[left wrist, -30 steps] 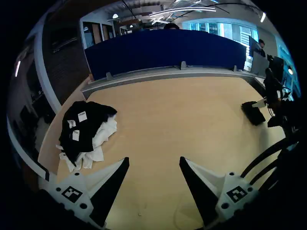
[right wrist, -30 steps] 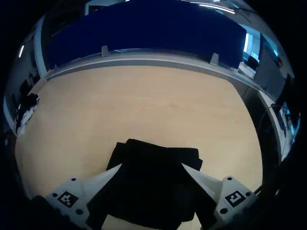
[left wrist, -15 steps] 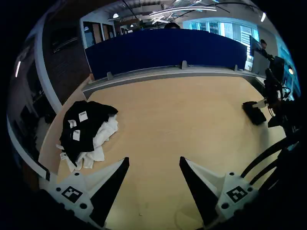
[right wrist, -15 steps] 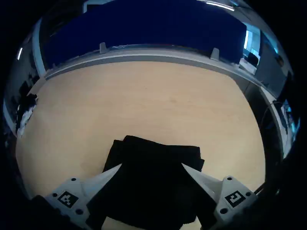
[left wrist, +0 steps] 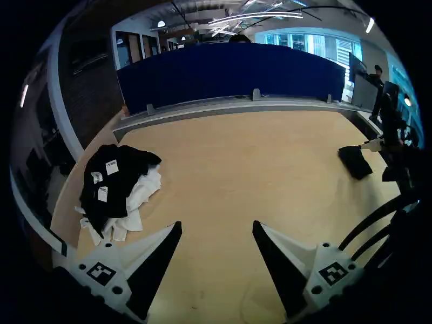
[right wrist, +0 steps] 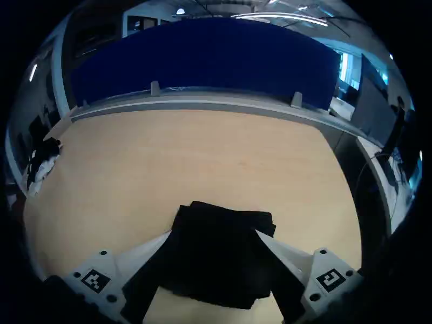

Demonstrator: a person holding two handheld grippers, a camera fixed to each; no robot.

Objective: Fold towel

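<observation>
A folded black towel [right wrist: 221,254] lies flat on the wooden table [right wrist: 189,156], directly under and between the spread fingers of my right gripper [right wrist: 215,233], which is open. From the left gripper view the same folded towel [left wrist: 355,161] sits near the table's right edge, with a white finger [left wrist: 371,144] of the right gripper just beside it. A loose pile of black and white towels [left wrist: 116,186] lies at the table's left side, also seen far left as the pile [right wrist: 40,167]. My left gripper [left wrist: 216,227] hangs open over bare table, holding nothing.
A blue divider panel [left wrist: 232,67] on a grey rail [left wrist: 237,105] closes the table's far edge. Dark monitors and gear [left wrist: 389,108] stand at the right, and black curved bars [left wrist: 378,227] rise at the lower right. The table's middle [left wrist: 243,162] is bare wood.
The right gripper has drawn back and lifted a little, so the folded black towel looks smaller and lies lower between its fingers. The left gripper has barely shifted.
</observation>
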